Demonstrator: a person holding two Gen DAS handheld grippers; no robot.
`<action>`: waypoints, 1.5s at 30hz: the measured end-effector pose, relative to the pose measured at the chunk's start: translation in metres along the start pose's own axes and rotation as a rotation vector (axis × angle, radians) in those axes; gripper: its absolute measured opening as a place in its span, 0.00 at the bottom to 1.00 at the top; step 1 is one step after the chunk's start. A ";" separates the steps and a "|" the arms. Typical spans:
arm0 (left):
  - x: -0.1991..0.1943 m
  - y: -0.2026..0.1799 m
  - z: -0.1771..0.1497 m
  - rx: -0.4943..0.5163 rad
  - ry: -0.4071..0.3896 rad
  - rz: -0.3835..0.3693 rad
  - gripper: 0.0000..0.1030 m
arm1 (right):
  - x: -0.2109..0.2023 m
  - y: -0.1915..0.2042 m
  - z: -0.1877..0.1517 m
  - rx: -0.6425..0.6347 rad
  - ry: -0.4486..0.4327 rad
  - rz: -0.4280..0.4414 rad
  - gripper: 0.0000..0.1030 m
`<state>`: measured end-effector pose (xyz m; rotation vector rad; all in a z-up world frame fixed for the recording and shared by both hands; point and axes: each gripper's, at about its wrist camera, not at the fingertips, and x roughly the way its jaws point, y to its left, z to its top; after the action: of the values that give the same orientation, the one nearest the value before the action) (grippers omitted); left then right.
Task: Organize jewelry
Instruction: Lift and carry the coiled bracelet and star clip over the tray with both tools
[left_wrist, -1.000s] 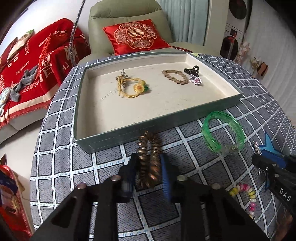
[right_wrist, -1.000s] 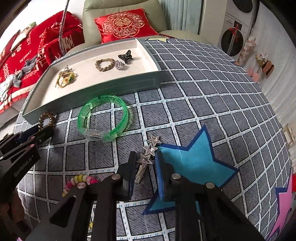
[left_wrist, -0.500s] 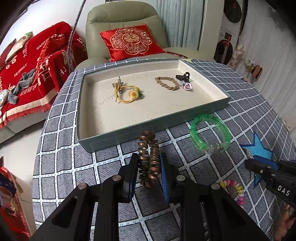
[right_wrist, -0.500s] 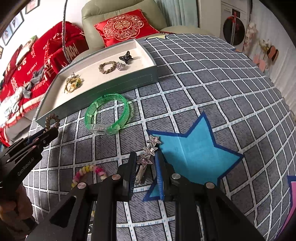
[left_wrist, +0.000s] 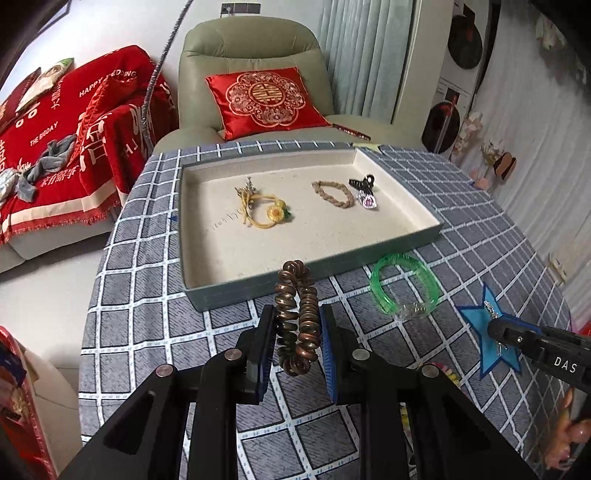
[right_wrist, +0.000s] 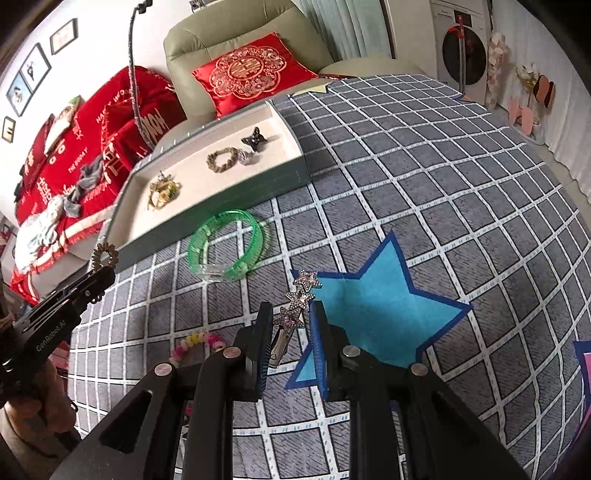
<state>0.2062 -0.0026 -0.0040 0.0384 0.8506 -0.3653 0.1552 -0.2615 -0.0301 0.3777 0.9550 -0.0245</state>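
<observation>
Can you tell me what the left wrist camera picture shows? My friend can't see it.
The left gripper holds a coppery spiral hair tie above a checked tablecloth, just before a shallow tray holding other jewelry. A green bangle lies nearby.

My left gripper (left_wrist: 297, 334) is clamped on a coil bracelet (left_wrist: 296, 315); my right gripper (right_wrist: 288, 328) seemingly pinches a star hair clip (right_wrist: 293, 314), both angled downward.

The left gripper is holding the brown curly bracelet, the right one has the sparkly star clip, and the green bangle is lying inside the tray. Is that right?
Not quite. The green bangle lies on the checked cloth just outside the tray, as the left wrist view shows. The rest holds: the left gripper grips the brown coil bracelet, and the right gripper has the star clip.
</observation>
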 end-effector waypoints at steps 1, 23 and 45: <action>-0.002 0.001 0.001 -0.002 -0.005 0.000 0.37 | -0.001 0.001 0.001 -0.001 -0.002 0.005 0.21; 0.002 0.038 0.074 -0.092 -0.097 -0.002 0.37 | -0.002 0.055 0.102 -0.117 -0.075 0.101 0.21; 0.104 0.048 0.110 -0.067 0.030 0.119 0.37 | 0.117 0.093 0.174 -0.175 -0.011 0.107 0.21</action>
<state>0.3648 -0.0085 -0.0133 0.0323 0.8853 -0.2248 0.3786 -0.2145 -0.0057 0.2664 0.9173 0.1530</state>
